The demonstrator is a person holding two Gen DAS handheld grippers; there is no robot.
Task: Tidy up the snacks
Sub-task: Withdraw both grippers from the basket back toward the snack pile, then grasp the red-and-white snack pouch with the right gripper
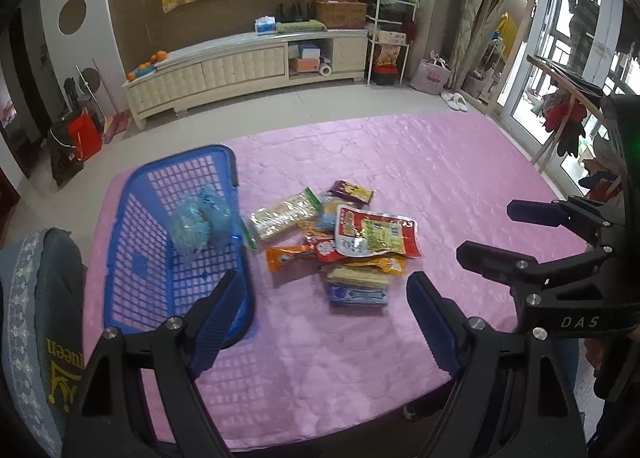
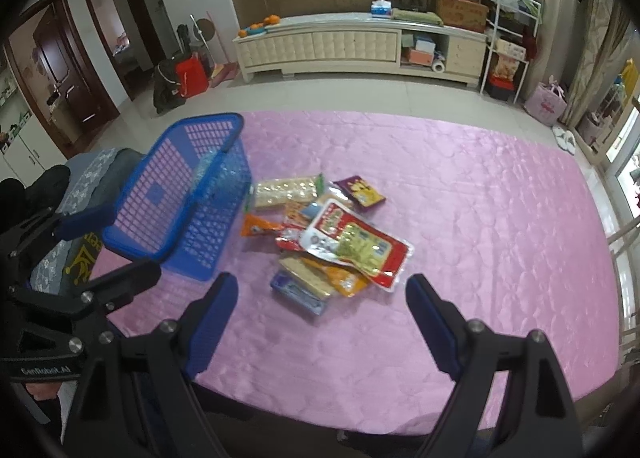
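The left wrist view looks down over a table under a pink quilted cloth (image 1: 400,161). The left gripper (image 1: 324,302) hangs above the near part of the cloth with its jaws spread wide and nothing between them. A blue plastic basket (image 1: 132,217) stands on the left side of the table, and a pale blue crinkly packet (image 1: 200,221) lies inside it against the right wall. Just right of the basket, near the middle of the table, lies a loose pile of snacks (image 1: 340,242). On top of the pile sits a red and white pouch with a green label (image 1: 372,234). A clear pack of pale biscuits (image 1: 284,213) lies at its far left, an orange sachet (image 1: 288,256) at its left, a dark maroon packet (image 1: 350,191) at its far edge, and a blue packet (image 1: 358,296) at its near edge. At the right side of this view the right gripper (image 1: 484,232) reaches in over the cloth, its jaws also apart and empty.

In the right wrist view, the right gripper (image 2: 322,304) is poised just near of the pile, released, holding nothing. A long pale cabinet (image 2: 360,45) stands against the far wall.
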